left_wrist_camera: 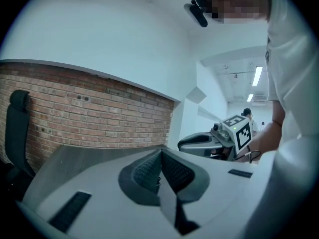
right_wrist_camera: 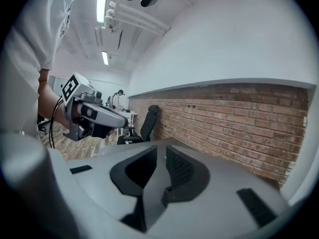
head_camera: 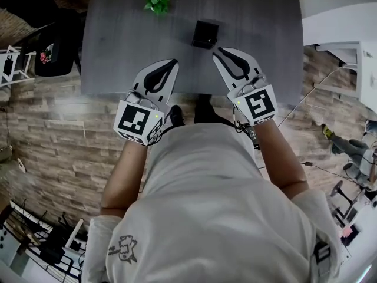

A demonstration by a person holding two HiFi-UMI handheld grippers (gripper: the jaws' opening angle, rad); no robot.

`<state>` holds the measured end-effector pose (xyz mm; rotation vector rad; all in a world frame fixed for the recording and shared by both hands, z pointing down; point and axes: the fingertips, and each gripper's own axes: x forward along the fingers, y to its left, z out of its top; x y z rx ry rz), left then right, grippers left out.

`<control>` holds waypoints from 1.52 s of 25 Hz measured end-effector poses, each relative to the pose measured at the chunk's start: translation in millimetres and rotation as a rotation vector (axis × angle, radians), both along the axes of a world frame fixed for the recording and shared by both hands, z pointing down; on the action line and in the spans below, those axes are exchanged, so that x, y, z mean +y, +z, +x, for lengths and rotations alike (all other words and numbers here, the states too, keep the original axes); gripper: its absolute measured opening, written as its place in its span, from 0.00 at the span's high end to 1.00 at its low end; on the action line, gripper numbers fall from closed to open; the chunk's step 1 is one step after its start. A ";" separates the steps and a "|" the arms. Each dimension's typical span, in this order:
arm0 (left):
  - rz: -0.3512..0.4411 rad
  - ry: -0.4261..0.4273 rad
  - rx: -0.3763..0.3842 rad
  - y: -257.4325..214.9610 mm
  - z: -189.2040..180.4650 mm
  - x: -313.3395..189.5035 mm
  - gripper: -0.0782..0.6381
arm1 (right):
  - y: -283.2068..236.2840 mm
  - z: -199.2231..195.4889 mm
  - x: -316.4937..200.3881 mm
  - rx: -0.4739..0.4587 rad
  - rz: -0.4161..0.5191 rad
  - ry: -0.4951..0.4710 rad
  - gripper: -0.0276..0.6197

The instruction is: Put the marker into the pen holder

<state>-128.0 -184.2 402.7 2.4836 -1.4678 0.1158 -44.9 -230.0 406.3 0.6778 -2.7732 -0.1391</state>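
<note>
Pen holder [head_camera: 205, 34] — well inside table [head_camera: 118, 46] edges

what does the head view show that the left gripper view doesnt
Only the head view: the black pen holder and a small green object standing apart on the tabletop, the wood-look floor, and the person's white shirt from above.

Only the left gripper view: ceiling lights, the white upper wall and a far-off person in the background.

Both: the grey table, the left claw with its jaws together, and the right claw with its marker cube.
</note>
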 end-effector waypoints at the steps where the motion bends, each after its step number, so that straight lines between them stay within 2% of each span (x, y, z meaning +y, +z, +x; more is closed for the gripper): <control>1: 0.010 0.007 -0.002 -4.2 -0.9 2.8 0.88 | -3.7 0.0 4.1 0.000 0.003 0.010 0.86; 13: 0.089 0.079 -0.010 -36.9 -3.6 44.2 0.88 | -39.5 9.2 41.9 -0.074 0.025 0.118 0.95; 24: 0.145 0.120 0.004 -64.4 1.7 80.4 0.88 | -72.6 19.7 86.3 -0.102 0.089 0.165 0.95; 31: 0.158 0.136 0.009 -68.7 14.0 90.4 0.88 | -87.9 40.9 107.8 -0.124 0.089 0.189 0.95; 38: 0.172 0.122 -0.009 -81.1 53.7 87.8 0.88 | -101.1 93.7 101.3 -0.132 0.131 0.188 0.95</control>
